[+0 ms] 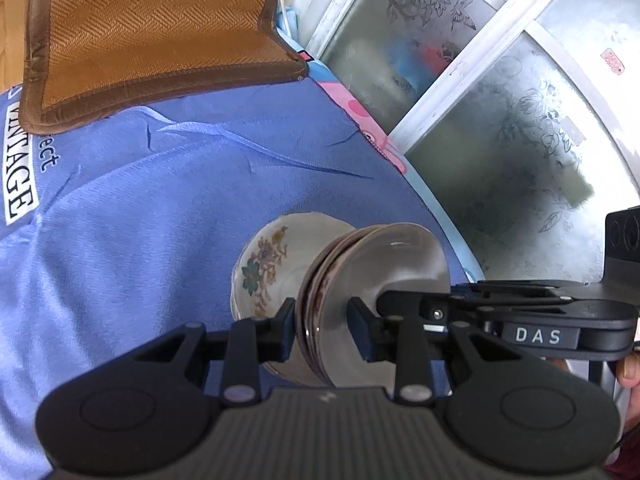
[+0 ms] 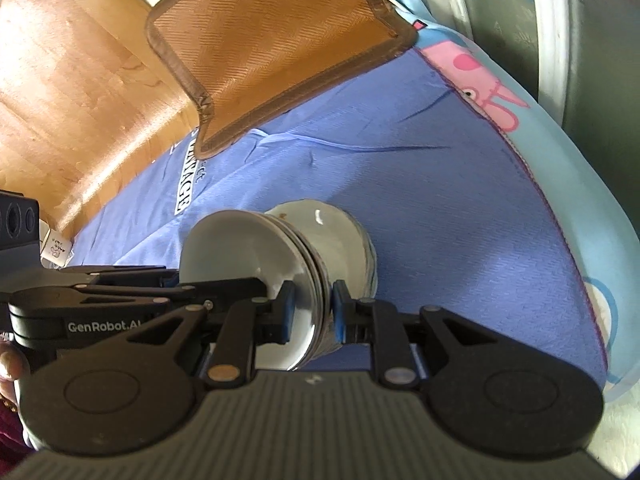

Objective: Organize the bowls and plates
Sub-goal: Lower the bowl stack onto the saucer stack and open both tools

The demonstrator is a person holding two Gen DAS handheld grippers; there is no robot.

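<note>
While gripped from both sides, stack of plates (image 1: 372, 280) stands on edge, glossy round faces vertical, rims pointing up, above the wrinkled blue cloth (image 1: 160, 220). Left gripper (image 1: 322, 316) clamped on the stack's rim, pads either side; right gripper (image 2: 311, 312) likewise clenched on the stack (image 2: 248, 264). Behind, a scalloped floral bowl (image 1: 268, 264), glazed ceramic, pressed against the plates, perhaps nested. Woven brown mat (image 1: 152, 32) with stitched border lying well beyond, overlapping the cloth's far edge.
</note>
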